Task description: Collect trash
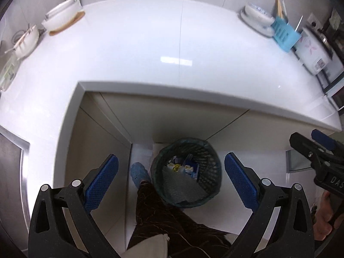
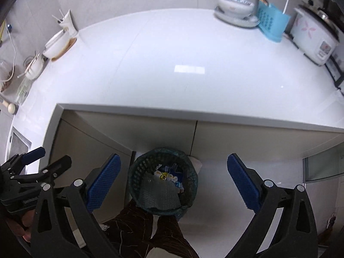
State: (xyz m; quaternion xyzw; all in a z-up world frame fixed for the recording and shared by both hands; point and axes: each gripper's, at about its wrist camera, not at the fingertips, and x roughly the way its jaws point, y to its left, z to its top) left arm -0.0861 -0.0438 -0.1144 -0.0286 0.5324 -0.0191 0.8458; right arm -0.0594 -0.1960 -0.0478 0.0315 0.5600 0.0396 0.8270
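A dark mesh waste bin (image 1: 186, 173) (image 2: 163, 180) stands on the floor below the counter, lined with a bag. Inside lie wrappers and packets (image 1: 185, 167) (image 2: 167, 175) on a sheet of bubble wrap (image 2: 160, 192). My left gripper (image 1: 171, 165) hangs open above the bin, blue pads wide apart with nothing between them. My right gripper (image 2: 173, 166) is likewise open and empty over the bin. Each gripper also shows at the edge of the other's view: the right gripper (image 1: 309, 143), the left gripper (image 2: 50, 158).
A white L-shaped counter (image 1: 150, 49) (image 2: 172, 64) carries bowls (image 1: 62, 17) at the left, a bowl on a plate (image 2: 235, 6), a blue rack (image 2: 272, 22) and a rice cooker (image 2: 314, 36) at the right. A person's patterned trouser leg (image 1: 163, 217) and blue shoe cover (image 1: 138, 173) stand beside the bin.
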